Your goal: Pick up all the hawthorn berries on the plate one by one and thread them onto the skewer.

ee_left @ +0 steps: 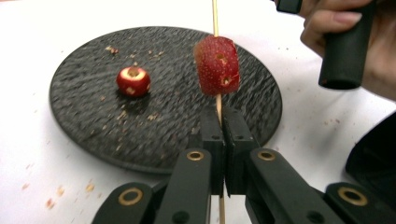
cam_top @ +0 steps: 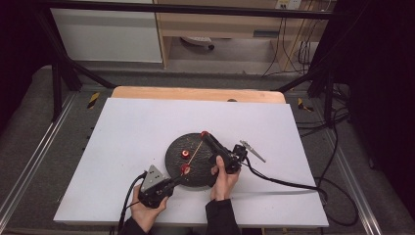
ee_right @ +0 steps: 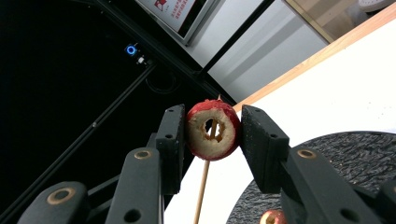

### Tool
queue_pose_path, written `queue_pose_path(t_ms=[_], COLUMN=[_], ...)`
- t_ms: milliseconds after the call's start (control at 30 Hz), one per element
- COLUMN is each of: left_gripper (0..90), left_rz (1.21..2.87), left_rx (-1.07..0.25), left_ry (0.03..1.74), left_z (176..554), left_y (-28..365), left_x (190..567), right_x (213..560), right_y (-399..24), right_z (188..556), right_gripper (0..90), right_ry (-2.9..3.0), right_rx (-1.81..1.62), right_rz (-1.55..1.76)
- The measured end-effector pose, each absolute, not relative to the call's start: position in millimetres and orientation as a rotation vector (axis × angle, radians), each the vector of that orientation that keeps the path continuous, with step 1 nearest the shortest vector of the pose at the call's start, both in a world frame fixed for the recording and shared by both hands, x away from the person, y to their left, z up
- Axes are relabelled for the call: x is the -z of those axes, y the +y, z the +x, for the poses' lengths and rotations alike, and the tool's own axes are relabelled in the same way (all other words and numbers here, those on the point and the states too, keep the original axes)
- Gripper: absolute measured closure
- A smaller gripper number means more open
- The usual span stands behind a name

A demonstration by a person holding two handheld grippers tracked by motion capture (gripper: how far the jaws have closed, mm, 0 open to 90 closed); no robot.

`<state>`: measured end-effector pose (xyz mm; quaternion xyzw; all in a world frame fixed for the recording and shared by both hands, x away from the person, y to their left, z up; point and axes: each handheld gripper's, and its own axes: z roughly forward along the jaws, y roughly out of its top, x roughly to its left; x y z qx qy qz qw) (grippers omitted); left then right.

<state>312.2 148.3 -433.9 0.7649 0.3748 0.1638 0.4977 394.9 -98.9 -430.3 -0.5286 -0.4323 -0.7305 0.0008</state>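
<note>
Holding, at left: our left gripper [ee_left: 223, 140], jaws clamped on a skewer [ee_left: 215, 16] threaded through one fruit [ee_left: 217, 65]. On the plate [cam_top: 175, 155]: a loose fruit [ee_left: 133, 80], crumbs. At right: our right gripper [ee_right: 213, 133], jaws pinching a cored fruit [ee_right: 213, 129] at the skewer tip.

I can't read any text from here. Above my right gripper's [ee_right: 212, 135] jaws, a white sign [ee_right: 175, 10] on the background panel carries a red mark and lines of print, too small and cropped to make out.
</note>
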Motion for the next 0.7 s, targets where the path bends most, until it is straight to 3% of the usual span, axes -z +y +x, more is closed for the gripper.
queue_pose_path(t_ms=[700], left_gripper=[88.2], left_rz=[1.834], left_rx=[-0.372], left_ry=[0.896], left_z=[343.6], left_y=[128.3], left_x=[409.8], right_x=[427.4], right_y=[-100.5], right_z=[388.0], right_gripper=[61.8], right_ry=[-1.395], right_rx=[2.299], right_rz=[-1.620])
